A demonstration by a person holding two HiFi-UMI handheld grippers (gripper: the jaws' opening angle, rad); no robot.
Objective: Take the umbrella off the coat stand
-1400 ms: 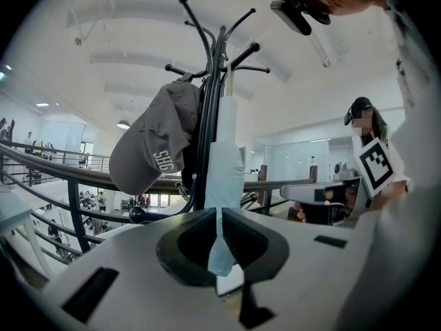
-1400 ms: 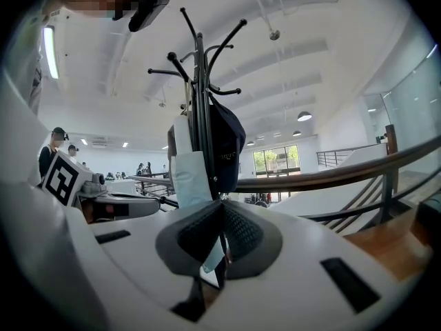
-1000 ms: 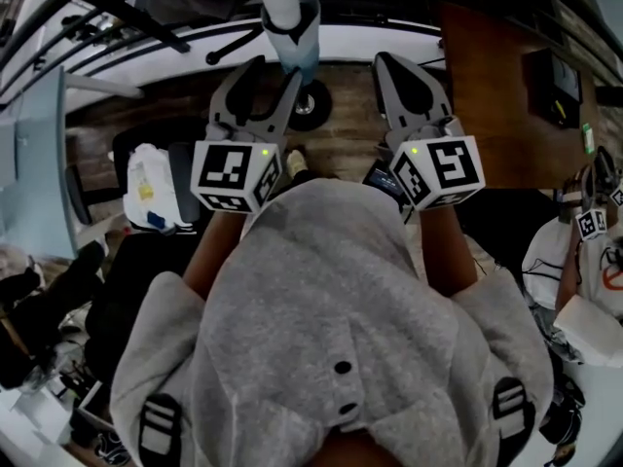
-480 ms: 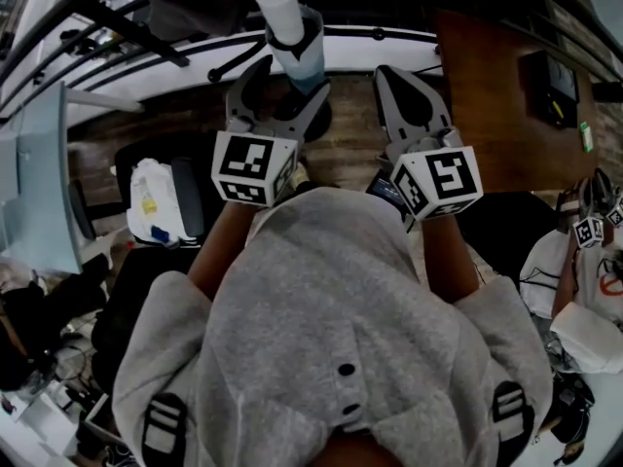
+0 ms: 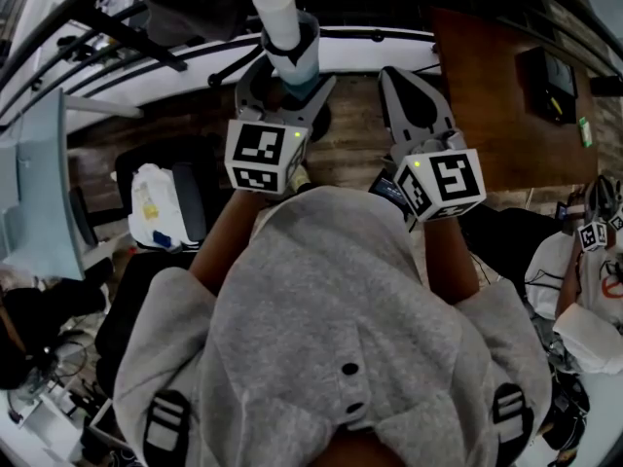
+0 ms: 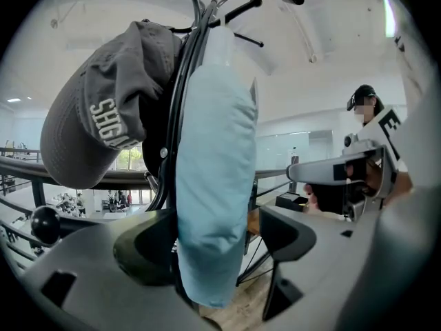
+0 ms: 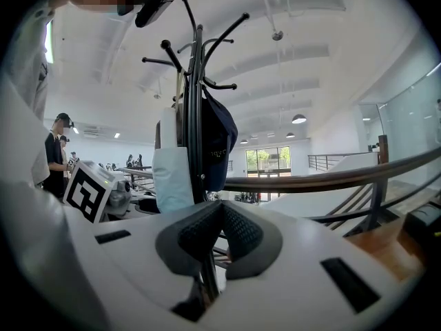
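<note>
Left gripper [image 6: 217,247]: fingers spread wide, having just been opening; they are not clamped on anything.
Umbrella [image 6: 215,185]: pale blue, folded, hanging upright between the left gripper's fingers, nearer the left finger, its lower end dropping below both.
Coat stand [image 7: 198,116]: black pole straight beyond the right gripper's fingertips, umbrella on it.
Cap [image 6: 96,136]: grey, above and outside the left finger.
Right gripper [image 7: 220,216]: fingers pressed together, nothing between.

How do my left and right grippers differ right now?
The left gripper has just opened wide with the blue umbrella between its jaws, ungripped; the right gripper is shut, empty. The left is up at the coat stand; the right hangs apart to its side. Both carry a marker cube.
</note>
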